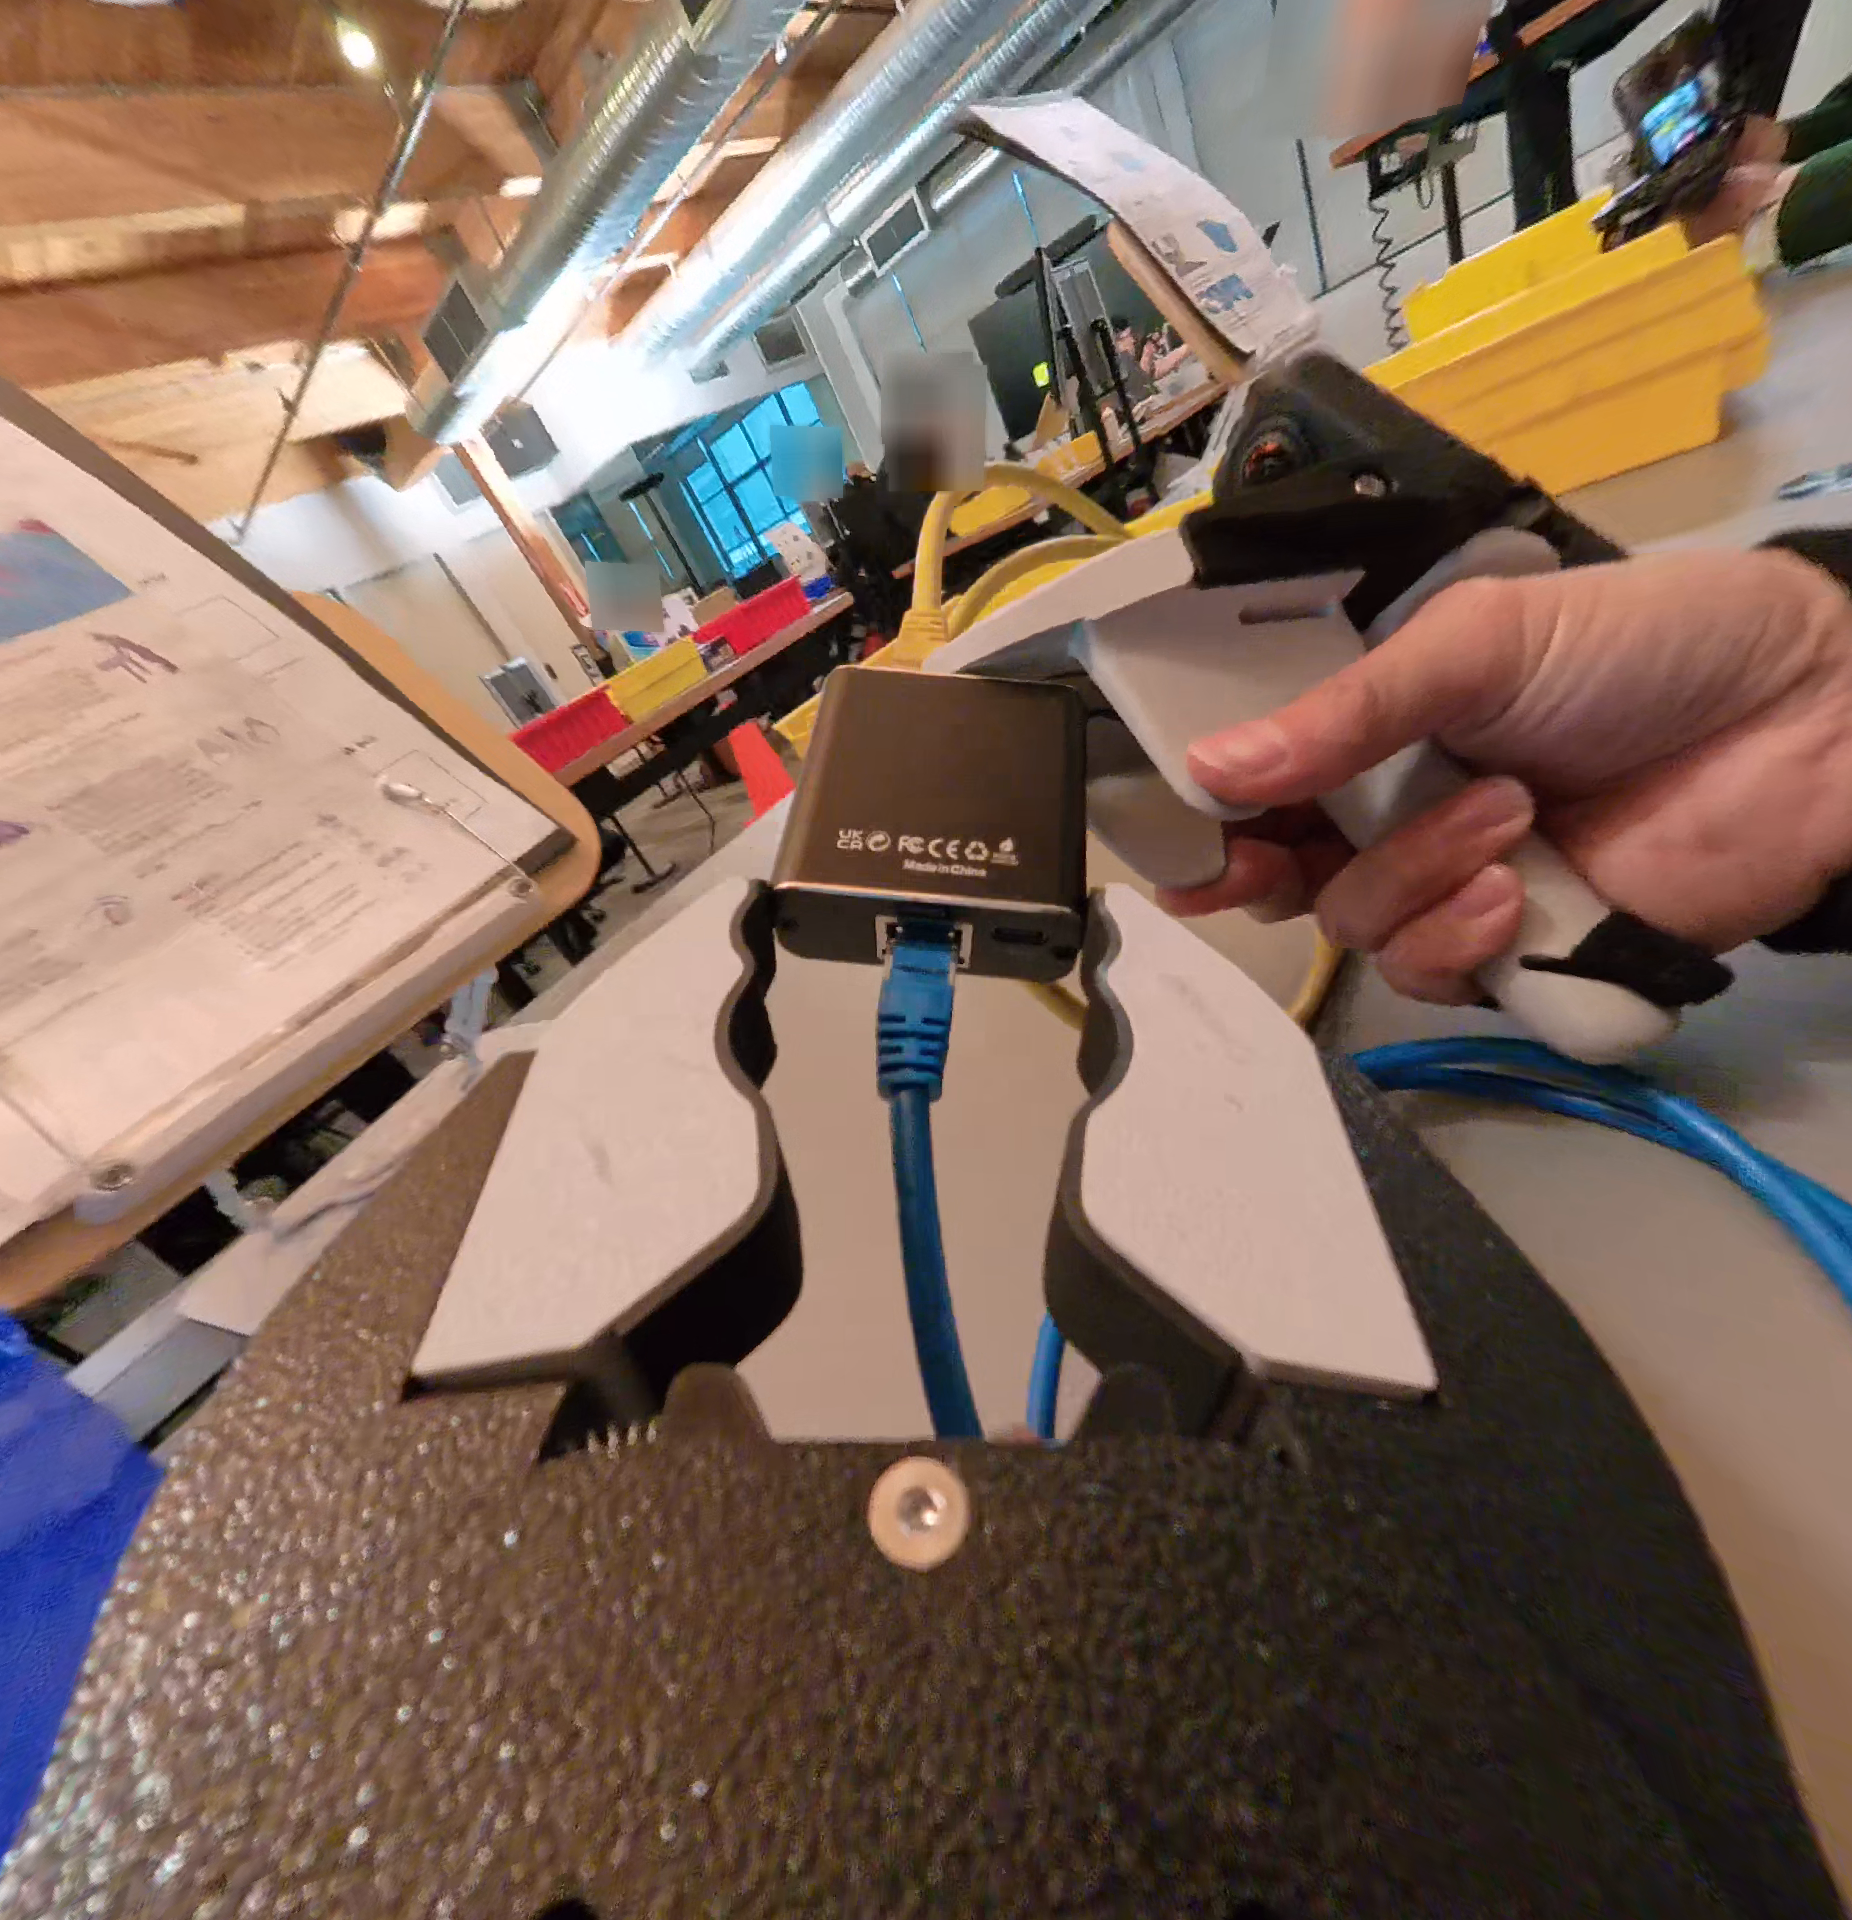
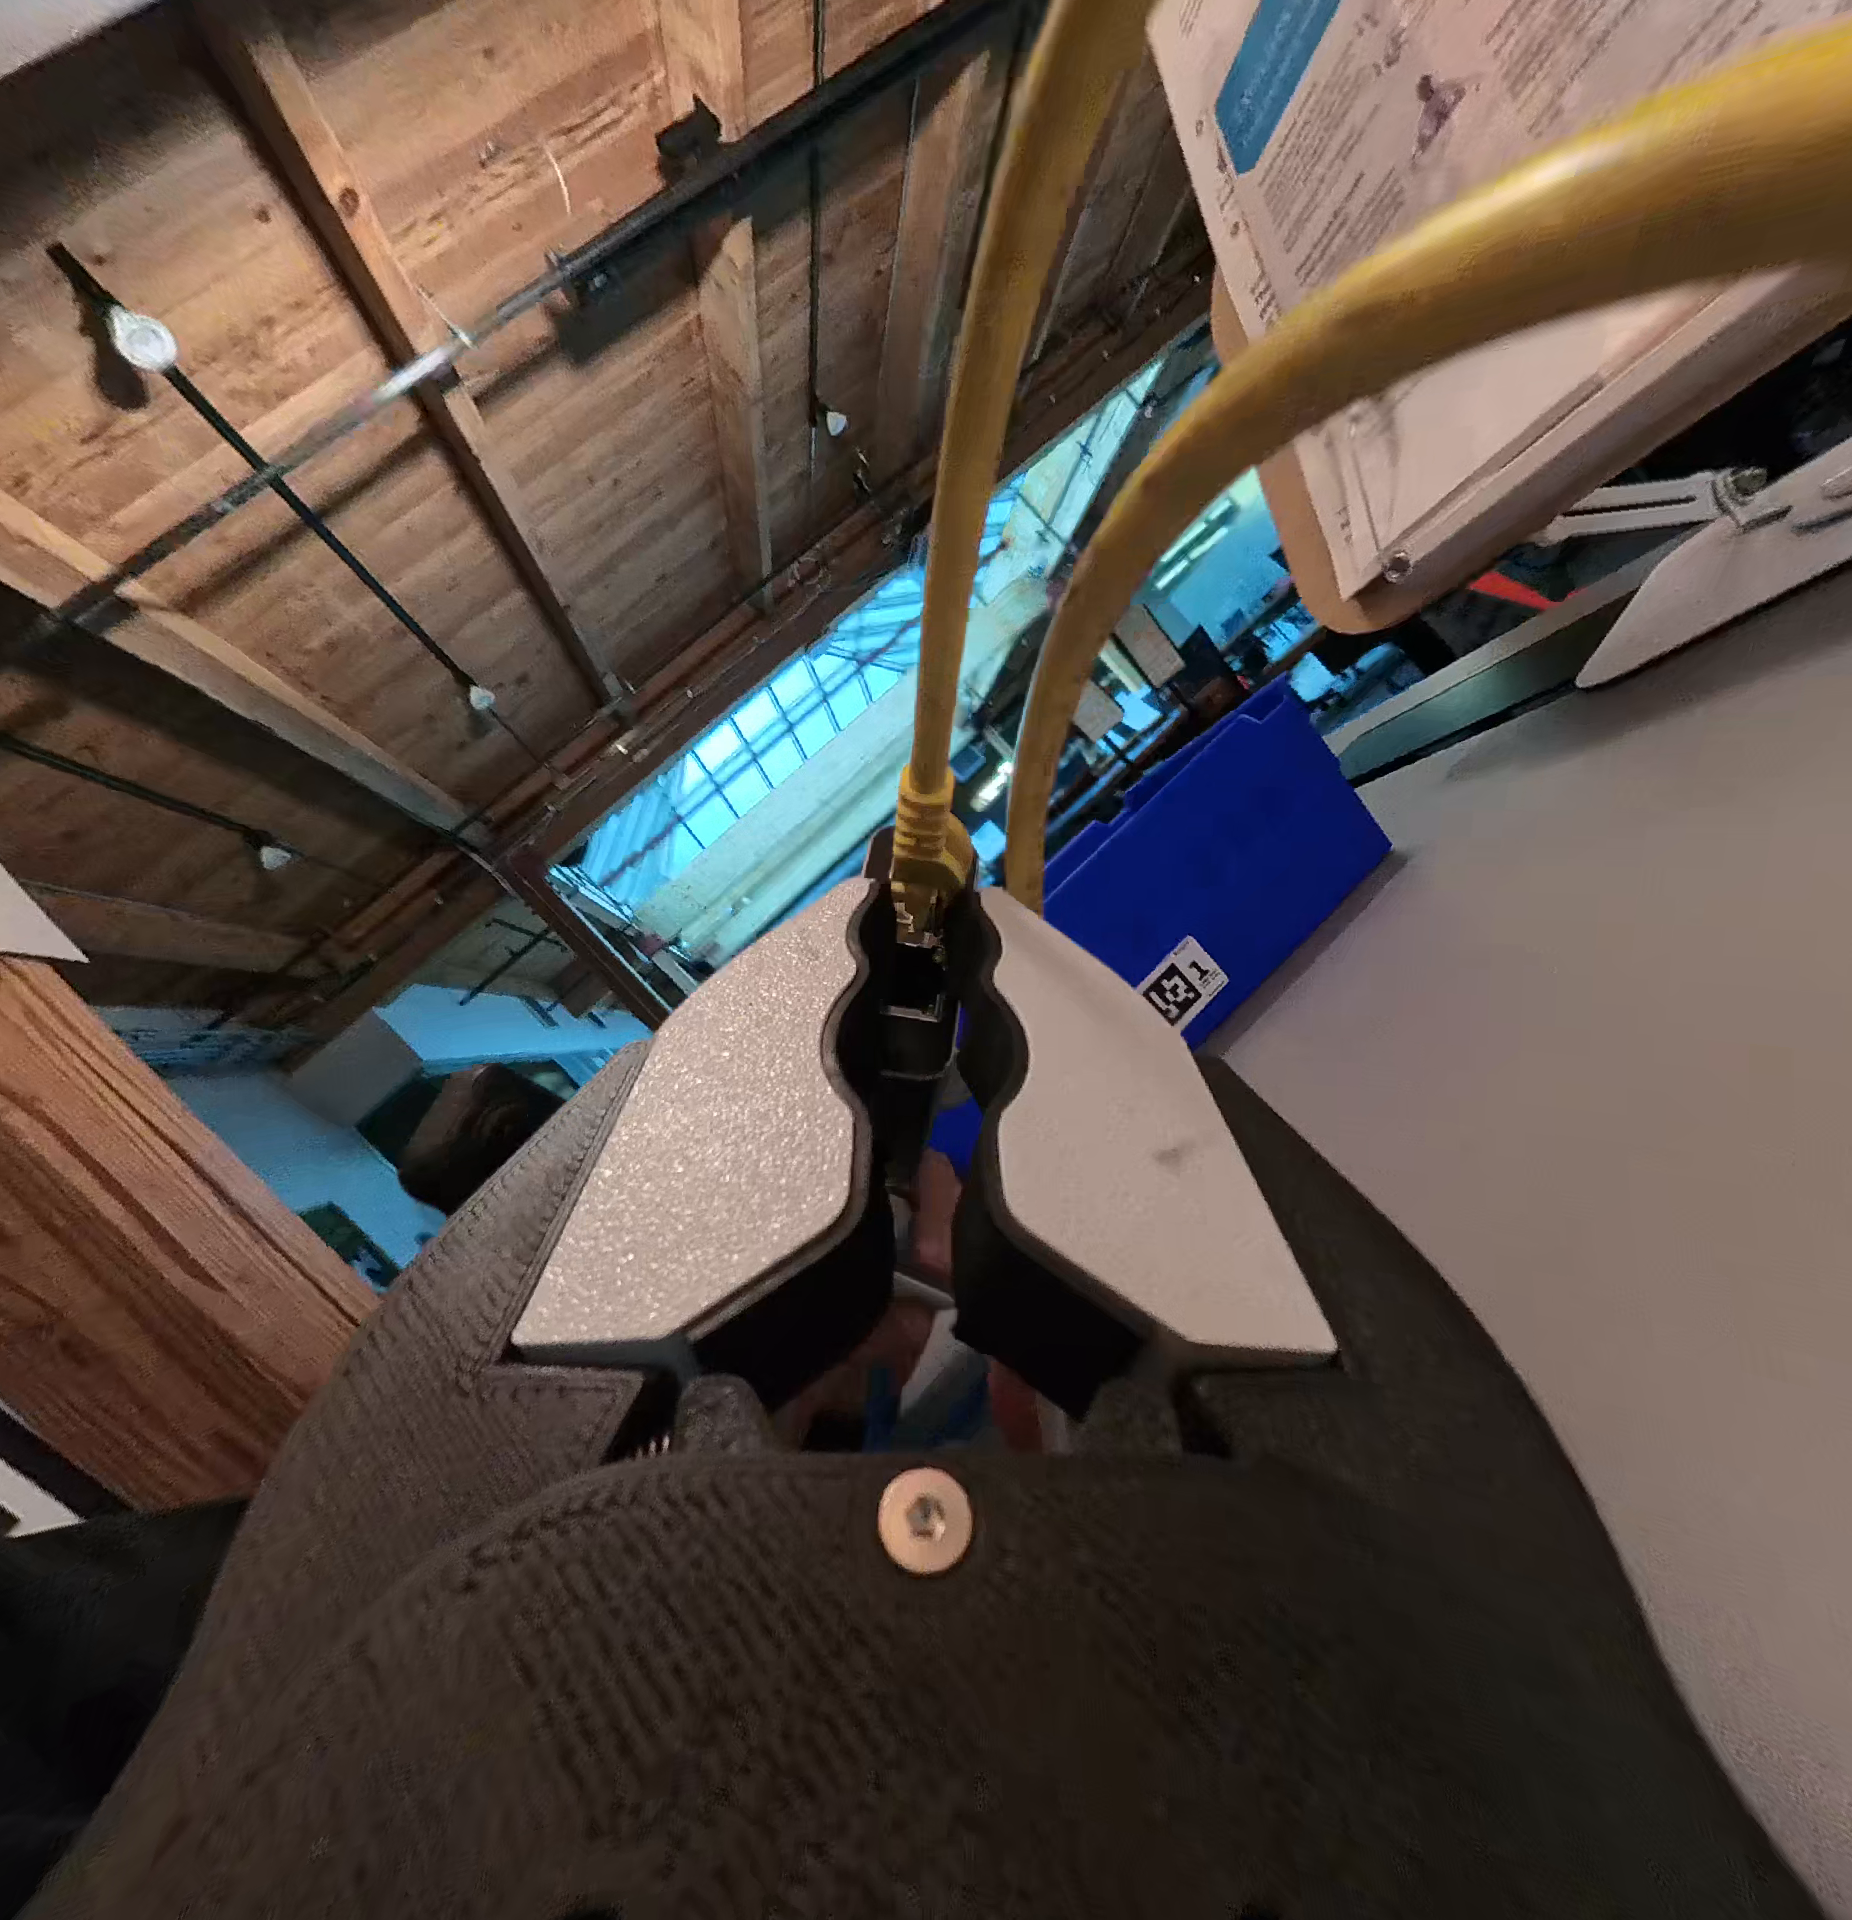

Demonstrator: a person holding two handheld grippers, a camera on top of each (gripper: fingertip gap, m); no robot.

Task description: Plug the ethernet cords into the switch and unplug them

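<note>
The little black switch [image 1: 932, 810] is up off the counter [image 1: 1680, 1195], caught between the two tools. The left tool [image 1: 927, 935] has its fingers spread about as wide as the box and set against the sides of its near end, so it looks clamped on the switch, pinning it so the ports face the person. The right tool [image 1: 1015, 644], worked by a hand [image 1: 1587, 769], comes in from the far end. In its own view its fingers are pressed nearly together on the thin edge of the switch [image 2: 917, 1029], right below the yellow plug [image 2: 927, 842]. Gripping both ends, I'd judge, keeps the box from twisting while a cord is pushed in or pulled out.

The switch itself is a small dark metal slab with rounded edges and pale markings on its broad face. A blue cord [image 1: 917, 1049] sits seated in the near port and trails down between the left fingers, looping onto the counter. The yellow cord [image 2: 963, 499] rises from the opposite end and arcs back overhead. Both cords appear plugged in, so unplugging seems the step in hand.
</note>
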